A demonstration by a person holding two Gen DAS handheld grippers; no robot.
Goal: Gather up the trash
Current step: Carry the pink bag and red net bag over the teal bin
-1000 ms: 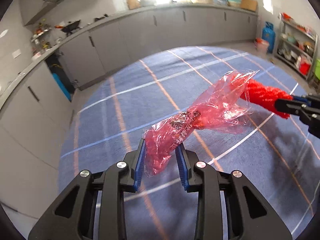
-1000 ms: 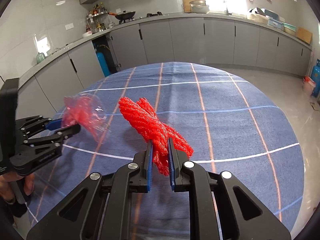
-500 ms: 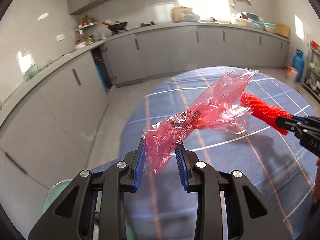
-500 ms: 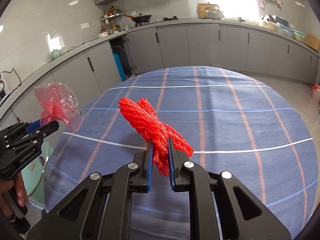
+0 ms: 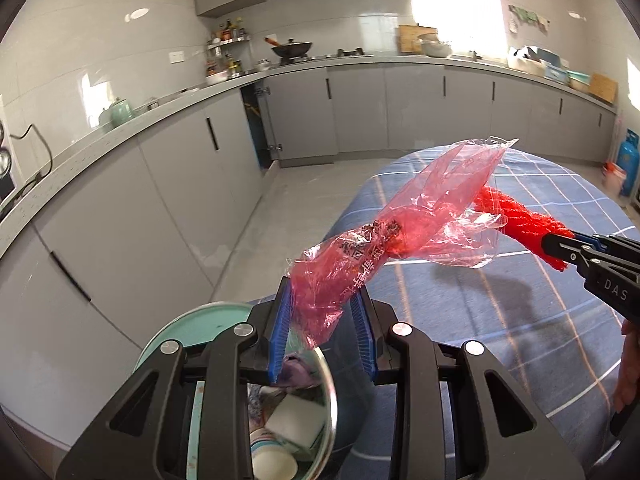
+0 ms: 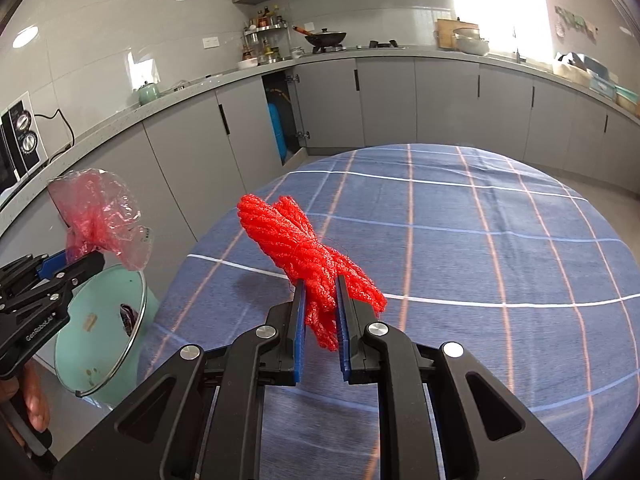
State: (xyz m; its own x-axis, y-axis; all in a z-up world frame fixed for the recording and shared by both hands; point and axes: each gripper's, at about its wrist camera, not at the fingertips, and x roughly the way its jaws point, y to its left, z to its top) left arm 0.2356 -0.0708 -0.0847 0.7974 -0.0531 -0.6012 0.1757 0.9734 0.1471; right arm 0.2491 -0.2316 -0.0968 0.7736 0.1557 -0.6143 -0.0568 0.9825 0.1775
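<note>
Crumpled red plastic wrapper (image 5: pixel 360 264) clamped in left gripper (image 5: pixel 324 340), above open mint-green trash bin (image 5: pixel 192 320) at near left. Red mesh net bundle (image 6: pixel 308 256) clamped in right gripper (image 6: pixel 322 328) over table. Step: carrying to bin. Next: release wrapper into opening.

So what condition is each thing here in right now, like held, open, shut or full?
Left gripper: shut on the red plastic wrapper.
Red plastic wrapper: crumpled, held in the air.
Right gripper: shut on the red mesh bundle.
Red mesh bundle: bunched, lifted off the table.
Trash bin: lid open, trash already inside.
Table: covered with a blue checked cloth.
Cabinet door under the stove: open.
</note>
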